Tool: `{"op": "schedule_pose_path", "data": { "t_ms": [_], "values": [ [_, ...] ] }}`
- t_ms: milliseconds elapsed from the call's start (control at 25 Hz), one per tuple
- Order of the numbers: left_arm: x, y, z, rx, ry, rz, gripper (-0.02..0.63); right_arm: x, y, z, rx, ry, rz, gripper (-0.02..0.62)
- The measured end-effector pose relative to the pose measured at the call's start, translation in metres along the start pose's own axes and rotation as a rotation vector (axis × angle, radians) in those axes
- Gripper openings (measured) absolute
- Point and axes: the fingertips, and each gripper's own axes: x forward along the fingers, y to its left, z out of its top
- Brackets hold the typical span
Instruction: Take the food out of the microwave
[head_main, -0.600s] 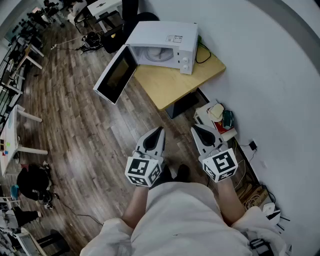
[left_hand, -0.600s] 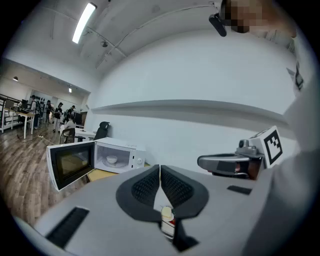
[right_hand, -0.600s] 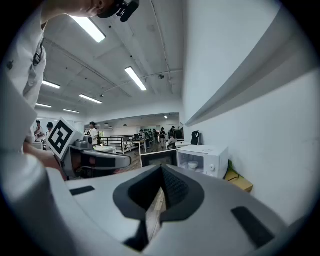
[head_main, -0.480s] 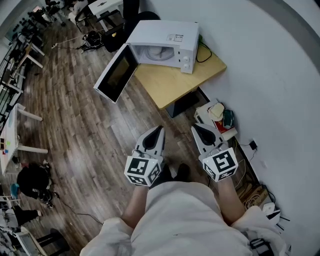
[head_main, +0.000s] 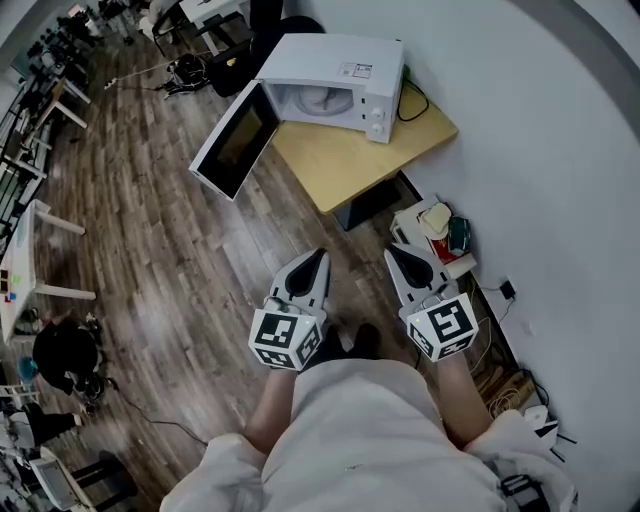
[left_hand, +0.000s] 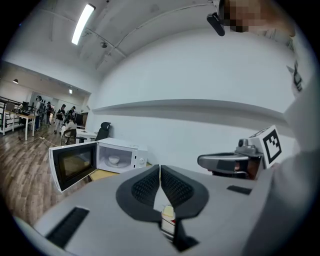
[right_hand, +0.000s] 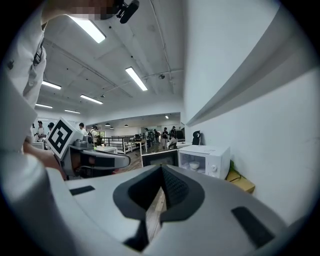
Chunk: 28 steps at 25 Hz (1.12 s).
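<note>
L claw (head_main: 317, 262) is shut tight w/ nothing in it; in its own view the two sides touch. R claw (head_main: 396, 256) is shut tight & empty too. Both sit low in the middle of the head view, close to the person, one beside the other. They point up the frame at the microwave (head_main: 335, 70), which is at the top middle, well apart from them.

The microwave stands on a wood surface (head_main: 360, 170) by the wall. Its door (head_main: 232, 150) hangs wide open, at the upper left. So the door part looks done.

Inside there's a small white bowl (left_hand: 114, 160), left of middle in the L claw view. That's prob. the food. It's not out yet & nothing touches it.

Left to do, I think: get close to the surface, open a claw, reach in, grab the bowl, pull it out & set it down, maybe on the bare wood in front. So the job's only just begun & most of it is to come.
</note>
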Motion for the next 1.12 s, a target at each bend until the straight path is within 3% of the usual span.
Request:
{"op": "schedule_pose_path", "data": {
  "t_ms": [600,1120],
  "values": [
    [0.020,0.060,0.024,-0.002,-0.003,-0.038,0.012,0.064,0.000,0.027,-0.010,0.009,-0.030,-0.002],
    [0.035,0.154,0.049,-0.003,-0.021,-0.047,0.012,0.155,0.015,0.046,-0.015,0.026,-0.040,0.026]
  ]
}}
